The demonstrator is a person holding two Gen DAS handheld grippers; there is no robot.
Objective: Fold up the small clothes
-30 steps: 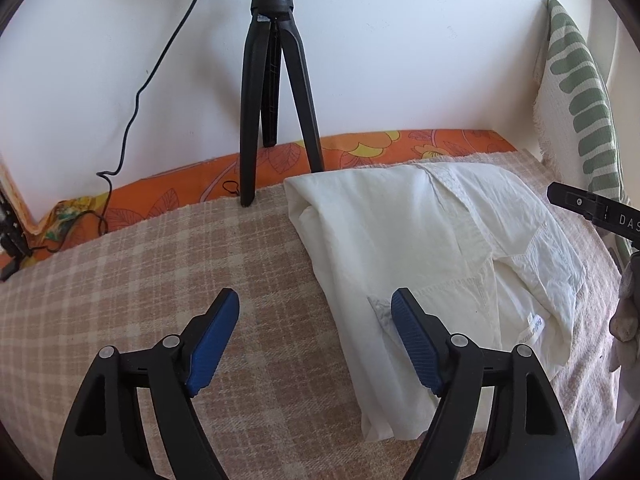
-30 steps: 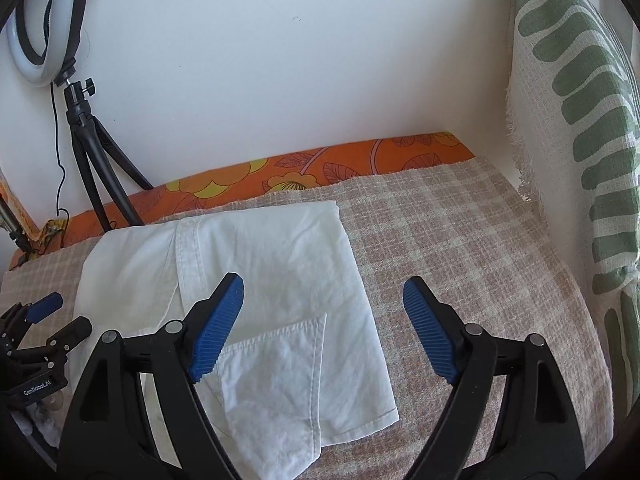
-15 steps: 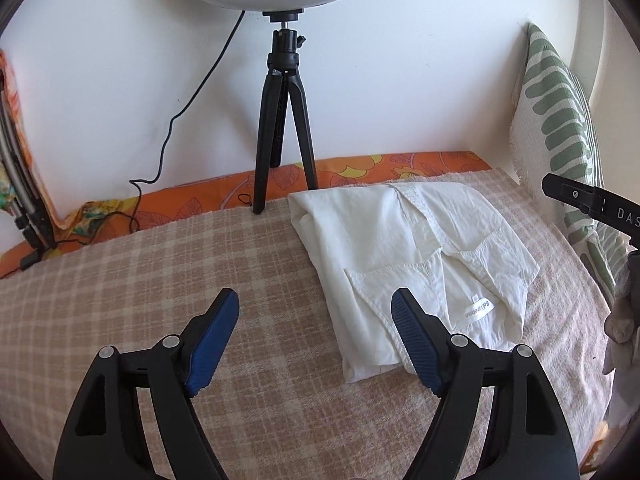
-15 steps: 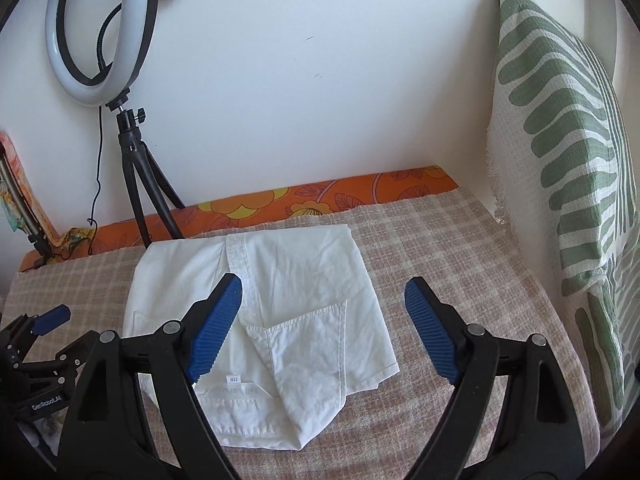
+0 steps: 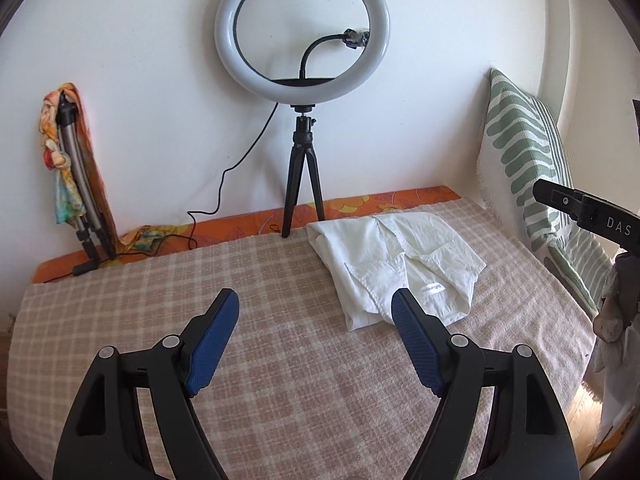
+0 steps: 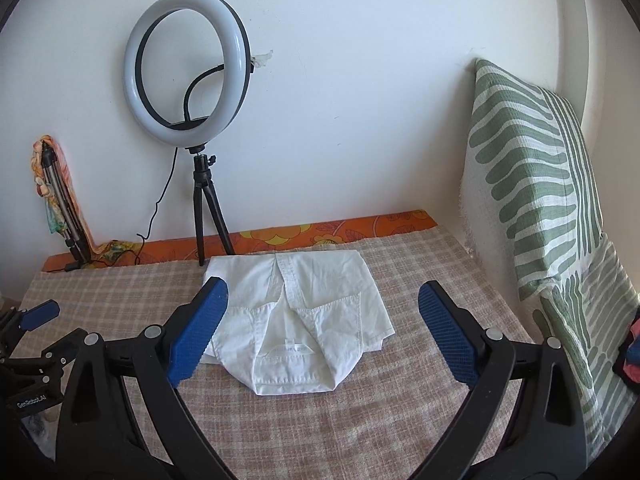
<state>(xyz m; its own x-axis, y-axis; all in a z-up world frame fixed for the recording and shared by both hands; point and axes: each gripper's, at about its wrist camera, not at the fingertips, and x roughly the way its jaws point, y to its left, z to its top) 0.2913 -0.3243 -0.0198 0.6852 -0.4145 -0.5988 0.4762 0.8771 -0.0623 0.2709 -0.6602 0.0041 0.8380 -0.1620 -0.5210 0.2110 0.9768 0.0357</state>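
Observation:
A folded white shirt (image 5: pixel 400 264) lies on the checked blanket (image 5: pixel 248 288), collar and label showing; it also shows in the right wrist view (image 6: pixel 304 320). My left gripper (image 5: pixel 316 340) is open and empty, held above the blanket to the near left of the shirt. My right gripper (image 6: pixel 322 336) is open and empty, held above the near edge of the shirt without touching it. The left gripper's blue tip (image 6: pixel 40 314) shows at the left edge of the right wrist view. Part of the right gripper's body (image 5: pixel 588 216) shows at the right of the left wrist view.
A ring light on a black tripod (image 5: pixel 302 184) stands at the back by the wall, its cable (image 5: pixel 224 184) trailing left. A folded tripod wrapped in colourful cloth (image 5: pixel 76 184) leans at back left. A green-striped pillow (image 6: pixel 536 208) stands along the right side. The bed edge is at the right.
Both grippers have pulled back and up from the shirt, so it looks smaller and farther away. The shirt lies still and folded. Both grippers stay open.

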